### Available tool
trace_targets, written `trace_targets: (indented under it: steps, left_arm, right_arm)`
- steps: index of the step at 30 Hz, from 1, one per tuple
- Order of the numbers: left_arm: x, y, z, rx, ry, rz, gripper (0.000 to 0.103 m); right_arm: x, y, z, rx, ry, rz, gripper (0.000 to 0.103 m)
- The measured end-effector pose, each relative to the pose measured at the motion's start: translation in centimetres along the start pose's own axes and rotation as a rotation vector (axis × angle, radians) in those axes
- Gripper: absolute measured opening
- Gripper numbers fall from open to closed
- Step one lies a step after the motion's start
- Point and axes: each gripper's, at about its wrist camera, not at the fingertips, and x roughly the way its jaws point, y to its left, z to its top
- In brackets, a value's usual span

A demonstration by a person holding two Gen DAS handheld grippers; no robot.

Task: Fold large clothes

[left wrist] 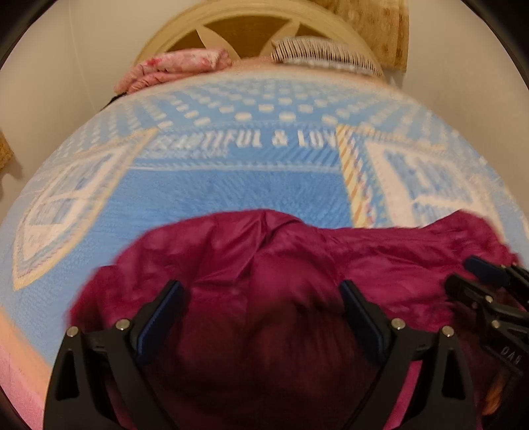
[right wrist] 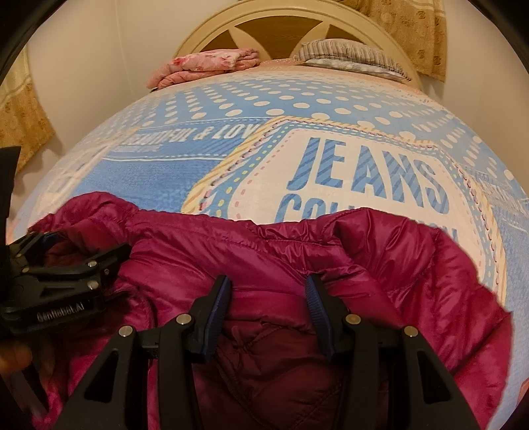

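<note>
A magenta puffer jacket (left wrist: 264,264) lies bunched at the near edge of the bed; it also shows in the right wrist view (right wrist: 330,258). My left gripper (left wrist: 261,297) is open wide, with jacket fabric bulging between its fingers. It shows in the right wrist view (right wrist: 86,251) at the far left, over the jacket's left end. My right gripper (right wrist: 266,291) is partly open, its fingers on either side of a raised fold of the jacket. It shows in the left wrist view (left wrist: 479,274) at the right edge.
The bed has a blue and white cover (right wrist: 363,165) with dots and the words "JEANS". A folded pink blanket (right wrist: 205,66) and a striped pillow (right wrist: 347,53) lie by the cream headboard (right wrist: 281,13). Yellow curtains (right wrist: 413,26) hang behind.
</note>
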Motion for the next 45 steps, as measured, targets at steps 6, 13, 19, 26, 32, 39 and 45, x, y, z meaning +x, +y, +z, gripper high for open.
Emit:
trace_targets:
  steps: [6,13,19,26,32,39,45]
  left_arm:
    - [-10.2,-0.4,-4.8,0.025,-0.120,-0.099,0.097]
    - [-21.5,0.2,-16.8,0.035,-0.144,-0.178,0.098]
    - [-24.8,2.3,-25.5,0.023,-0.082,-0.154,0.099]
    - [-24.8,3.8,-32.2,-0.030,0.010,-0.159,0.099]
    - [-24.6,2.5,-33.6,-0.034,0.009,-0.175,0.099]
    - [-25.3,1.8,-34.6,-0.036,0.009,-0.211,0.098]
    - [-26.1,1.0,-35.3,0.023,-0.008,-0.264,0.038]
  right_arm:
    - [-9.7,-5.0,-4.0,0.021,-0.040,0.050,0.071]
    - [-21.0,-11.7,-15.8,0.121,0.009,0.129,0.071]
    - [-27.3,-12.7,-26.4,0.192,0.061,0.133,0.073]
    - [-30.2,-11.7,-34.3,0.269,0.077,0.159,0.074]
    - [-30.1,-9.8,-36.8,0.278,0.053,0.147,0.074]
    - [-30.0,-8.6,-37.7,0.313,0.044,0.213,0.058]
    - [-29.8,-10.3,-38.6,0.397,0.027,0.262,0.020]
